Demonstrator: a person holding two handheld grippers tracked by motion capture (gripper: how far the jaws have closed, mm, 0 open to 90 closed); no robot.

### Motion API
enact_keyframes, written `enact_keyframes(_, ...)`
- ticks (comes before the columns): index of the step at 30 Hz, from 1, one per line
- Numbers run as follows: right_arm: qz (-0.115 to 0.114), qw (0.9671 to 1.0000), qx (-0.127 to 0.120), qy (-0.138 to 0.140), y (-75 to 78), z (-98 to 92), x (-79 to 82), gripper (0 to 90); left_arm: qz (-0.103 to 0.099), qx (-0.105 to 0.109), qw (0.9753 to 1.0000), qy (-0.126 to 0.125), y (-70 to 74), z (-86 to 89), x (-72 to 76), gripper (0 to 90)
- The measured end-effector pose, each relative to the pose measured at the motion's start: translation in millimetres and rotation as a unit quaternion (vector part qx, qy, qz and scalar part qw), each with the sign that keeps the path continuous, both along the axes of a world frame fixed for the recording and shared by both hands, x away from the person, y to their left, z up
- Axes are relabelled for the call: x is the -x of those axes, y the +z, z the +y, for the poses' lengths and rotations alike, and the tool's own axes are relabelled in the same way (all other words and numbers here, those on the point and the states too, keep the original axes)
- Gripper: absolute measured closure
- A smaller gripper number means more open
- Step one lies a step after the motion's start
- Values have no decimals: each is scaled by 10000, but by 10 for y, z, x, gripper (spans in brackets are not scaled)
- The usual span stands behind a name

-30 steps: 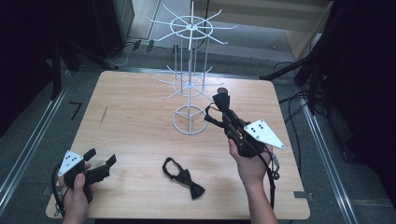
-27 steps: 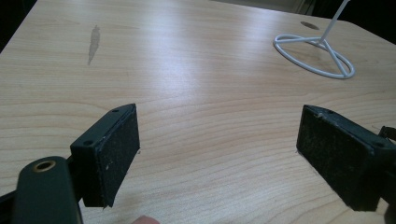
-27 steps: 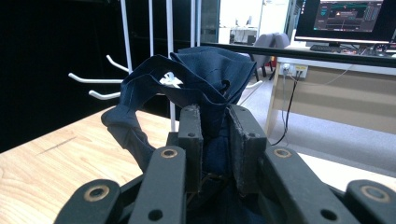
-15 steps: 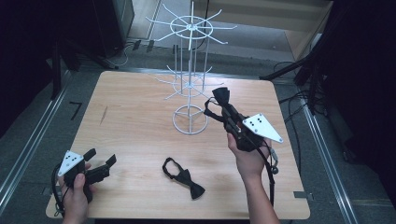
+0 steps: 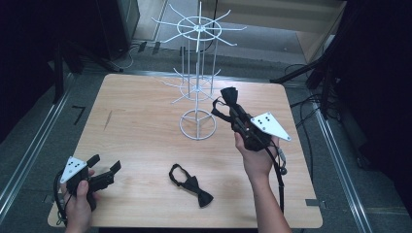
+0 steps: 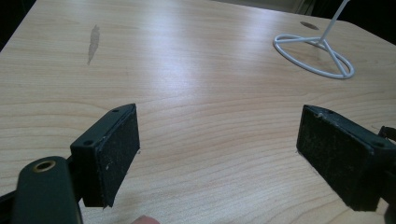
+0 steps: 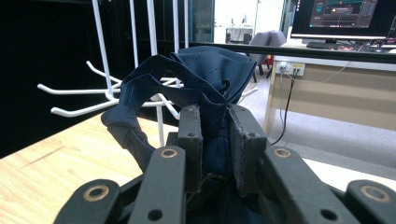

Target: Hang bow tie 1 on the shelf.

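Your right gripper (image 5: 232,108) is clamped on a bow tie (image 7: 205,79), lifted toward the rack (image 5: 197,87) to hang it; left gripper (image 5: 103,167) rests wide open.

Dark bow tie (image 7: 205,88), claw-pinched, aloft

Dark navy bow tie (image 7: 205,88) between black jaws; second bow tie (image 5: 191,184), black; white wire rack (image 5: 197,87); light wood-grain table (image 5: 141,121) with one dark streak; pale grey gripper plates.
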State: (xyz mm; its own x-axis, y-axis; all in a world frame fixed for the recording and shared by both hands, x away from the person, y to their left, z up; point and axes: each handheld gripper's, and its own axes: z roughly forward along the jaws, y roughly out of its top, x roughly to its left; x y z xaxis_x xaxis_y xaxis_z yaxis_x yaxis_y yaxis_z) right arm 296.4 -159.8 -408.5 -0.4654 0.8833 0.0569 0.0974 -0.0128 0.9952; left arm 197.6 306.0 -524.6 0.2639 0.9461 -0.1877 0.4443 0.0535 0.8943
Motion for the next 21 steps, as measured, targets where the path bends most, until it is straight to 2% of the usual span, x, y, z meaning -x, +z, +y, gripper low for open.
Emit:
enact_keyframes(7, 79, 9999, -80, 17, -22, 39, -91, 776, -2, 1, 10000, 2, 0, 0, 0, 141)
enact_keyframes(17, 288, 9995, -136, -30, -152, 126, -235, 776, 3, -2, 10000, -9, 0, 2, 0, 141)
enact_keyframes(21, 296, 9995, -130, -19, -172, 142, -262, 776, 4, 1, 10000, -10, 0, 2, 0, 141)
